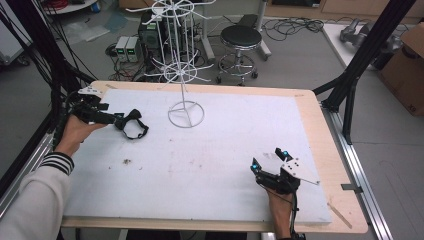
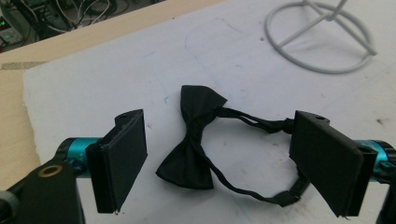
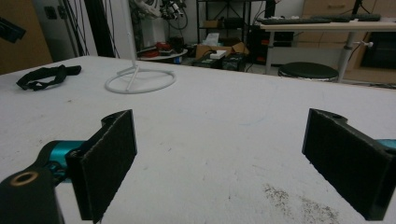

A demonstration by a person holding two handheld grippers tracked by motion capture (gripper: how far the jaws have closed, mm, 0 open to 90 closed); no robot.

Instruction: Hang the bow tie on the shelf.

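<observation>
Here, a black bow tie point(image 1: 131, 119) is seen lying flat on the white tabletop point(image 1: 200, 165), near its far left part. In the left gripper view the bow tie point(image 2: 196, 140) is found between the two black fingers point(image 2: 122, 158), with its thin strap looped out to one side. The strap runs behind the other finger there, and it cannot be told if it is touched. The bow itself is not touched by either finger. The left gripper point(image 1: 111, 118) is held by a hand point(image 1: 74, 132) at the left edge of the tabletop, and its fingers are spread wide apart, with nothing squeezed between them.

A white wire stand point(image 1: 185, 75) is set on the tabletop, a little beyond the bow tie and to its right. Its round ring base point(image 2: 322, 42) is seen at the top of the left gripper view.

The right gripper point(image 1: 270, 159) is held low over the near right part of the tabletop, well apart from the bow tie. Its fingers point(image 3: 107, 158) are spread wide too, and nothing is held in them. In the right gripper view the bow tie point(image 3: 46, 75) is seen far off, beside the base of the stand point(image 3: 140, 79). A few dark specks point(image 3: 299, 200) are seen on the tabletop close to the right fingers.

A black round stool point(image 1: 241, 37) is seen on the floor behind the tabletop.
</observation>
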